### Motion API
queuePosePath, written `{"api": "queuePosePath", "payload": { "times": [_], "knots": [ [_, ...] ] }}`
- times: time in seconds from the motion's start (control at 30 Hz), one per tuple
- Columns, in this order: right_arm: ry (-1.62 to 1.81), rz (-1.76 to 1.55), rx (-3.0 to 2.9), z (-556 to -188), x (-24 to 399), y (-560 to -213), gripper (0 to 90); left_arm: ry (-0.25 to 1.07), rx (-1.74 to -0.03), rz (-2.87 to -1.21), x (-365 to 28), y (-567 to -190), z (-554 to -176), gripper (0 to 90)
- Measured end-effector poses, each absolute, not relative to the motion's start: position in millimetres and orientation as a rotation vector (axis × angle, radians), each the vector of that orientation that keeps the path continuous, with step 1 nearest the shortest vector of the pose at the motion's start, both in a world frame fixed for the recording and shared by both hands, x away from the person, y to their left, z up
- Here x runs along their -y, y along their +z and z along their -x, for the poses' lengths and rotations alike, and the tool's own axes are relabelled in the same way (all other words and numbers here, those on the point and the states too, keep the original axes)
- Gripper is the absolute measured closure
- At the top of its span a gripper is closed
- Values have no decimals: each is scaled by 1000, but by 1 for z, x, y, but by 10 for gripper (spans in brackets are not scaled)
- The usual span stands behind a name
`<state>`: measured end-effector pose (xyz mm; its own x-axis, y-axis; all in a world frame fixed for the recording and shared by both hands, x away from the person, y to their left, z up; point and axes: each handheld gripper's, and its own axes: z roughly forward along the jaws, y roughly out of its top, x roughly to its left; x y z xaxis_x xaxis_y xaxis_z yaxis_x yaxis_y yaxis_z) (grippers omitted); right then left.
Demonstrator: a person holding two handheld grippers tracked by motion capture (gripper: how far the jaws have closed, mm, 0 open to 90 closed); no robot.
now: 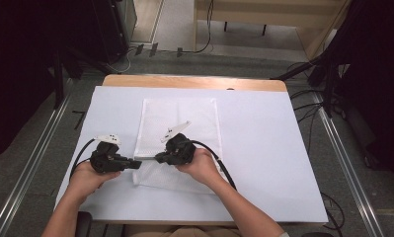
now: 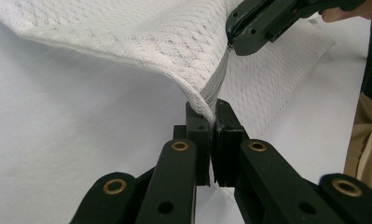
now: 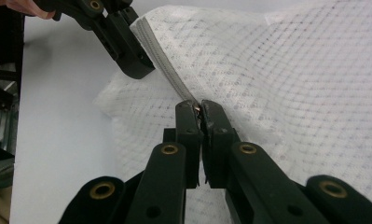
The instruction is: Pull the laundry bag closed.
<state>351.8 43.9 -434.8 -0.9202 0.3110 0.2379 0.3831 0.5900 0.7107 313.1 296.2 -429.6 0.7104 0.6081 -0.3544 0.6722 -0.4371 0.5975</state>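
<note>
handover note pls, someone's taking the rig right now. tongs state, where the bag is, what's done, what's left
Left tongs: shut on the end of the zipper, at the corner of the white mesh bag, holding it lifted off the table.
Right tongs: shut on the zipper at what looks like the slider, a short way along from the left tongs.
Bag: flat on the white table cover, its near left corner raised between the two tongs.
Done: both grips set, zipper stretch between them held taut.
Left: run the slider along the zipper. Whether it is opening or closing cannot be told from here.
</note>
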Motion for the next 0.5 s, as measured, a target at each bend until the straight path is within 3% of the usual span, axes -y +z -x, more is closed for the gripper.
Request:
{"api": "queuePosePath", "payload": {
  "times": [0.5],
  "knots": [
    [-1265,598,2712,-349,-32,-439,884,-97,-968,-2161,-301,-427,-313,879]
  ]
}}
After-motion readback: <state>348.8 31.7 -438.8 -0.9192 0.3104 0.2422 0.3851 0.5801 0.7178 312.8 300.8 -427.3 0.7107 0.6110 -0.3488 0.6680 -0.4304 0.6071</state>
